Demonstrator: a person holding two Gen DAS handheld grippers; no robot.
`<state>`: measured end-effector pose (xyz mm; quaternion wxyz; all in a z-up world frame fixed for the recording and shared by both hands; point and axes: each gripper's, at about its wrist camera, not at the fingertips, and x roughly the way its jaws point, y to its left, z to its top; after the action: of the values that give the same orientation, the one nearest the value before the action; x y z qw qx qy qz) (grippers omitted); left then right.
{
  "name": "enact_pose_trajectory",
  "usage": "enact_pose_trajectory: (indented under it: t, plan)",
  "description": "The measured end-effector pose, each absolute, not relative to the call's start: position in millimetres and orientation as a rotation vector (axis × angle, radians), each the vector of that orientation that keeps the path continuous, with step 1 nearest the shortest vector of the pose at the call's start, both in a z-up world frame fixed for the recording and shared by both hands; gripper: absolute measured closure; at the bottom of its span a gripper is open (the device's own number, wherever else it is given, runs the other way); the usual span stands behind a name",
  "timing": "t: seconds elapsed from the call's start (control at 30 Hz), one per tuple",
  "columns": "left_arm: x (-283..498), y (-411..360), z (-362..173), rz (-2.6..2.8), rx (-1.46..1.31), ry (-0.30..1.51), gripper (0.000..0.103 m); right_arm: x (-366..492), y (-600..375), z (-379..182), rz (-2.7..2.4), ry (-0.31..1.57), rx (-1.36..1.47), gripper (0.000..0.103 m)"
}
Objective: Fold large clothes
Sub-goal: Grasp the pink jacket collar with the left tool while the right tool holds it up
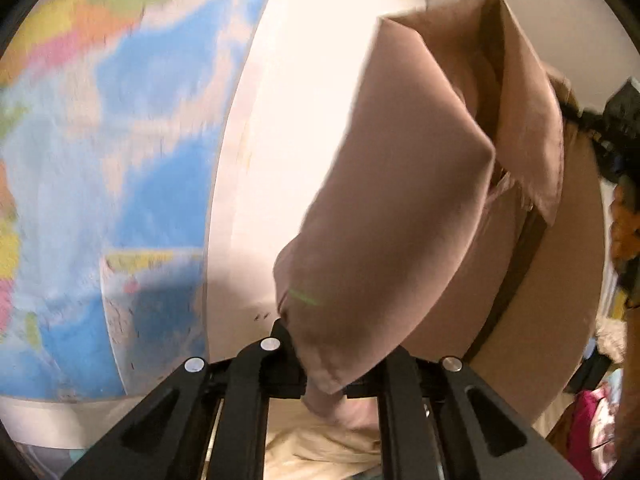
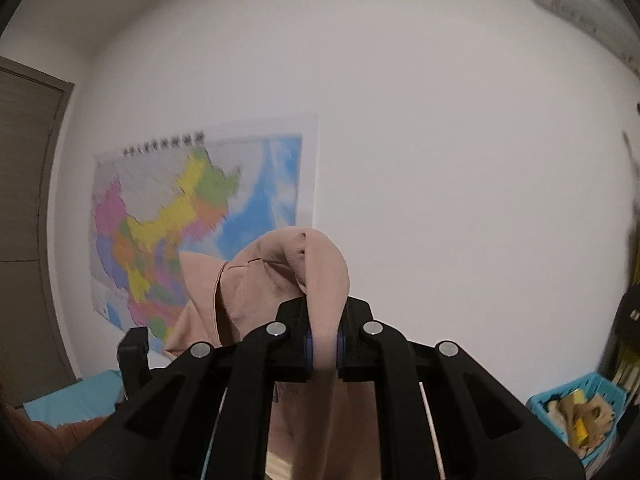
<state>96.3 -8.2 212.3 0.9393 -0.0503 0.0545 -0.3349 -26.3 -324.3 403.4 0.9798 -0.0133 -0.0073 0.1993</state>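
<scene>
White wall (image 2: 440, 140) fills my view ahead, with a colourful wall map (image 2: 192, 232) pinned to it and a brown door (image 2: 28, 220) at the far left edge. Up in the air between my two tools hangs the tan garment (image 1: 400, 200), lifted clear and draping down. My right gripper (image 2: 323, 344) is clamped on a bunched fold of that cloth, the fabric rising in a rounded hump above the jaws and squeezed flat between the blue-edged pads (image 2: 307, 346). Over on the other side, my left gripper (image 1: 320, 356) pinches a corner of the same garment, the cloth spilling out over the right finger and fanning upward into a broad panel with a folded flap near the top. From the right camera I can catch that left tool's black tip (image 2: 134, 344) poking up low at the left, just in front of the map. Down in the right corner sits a blue plastic basket (image 2: 560, 396) with crumpled tan and yellow items inside. A teal surface (image 2: 72, 400) shows low at the left, with rust-orange fabric (image 2: 60, 432) beside it.
</scene>
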Motion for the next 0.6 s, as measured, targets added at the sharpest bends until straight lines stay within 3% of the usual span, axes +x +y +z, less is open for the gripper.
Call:
enact_pose_trajectory:
  t: [0.27, 0.6]
  plan:
    - [-28, 45, 279, -0.546, -0.001, -0.018, 0.094, -114, -317, 420, 0.526, -0.045, -0.001, 0.095]
    - [-171, 108, 289, -0.247, 0.179, 0.000, 0.094, -190, -275, 377, 0.826, 0.026, 0.111, 0.095]
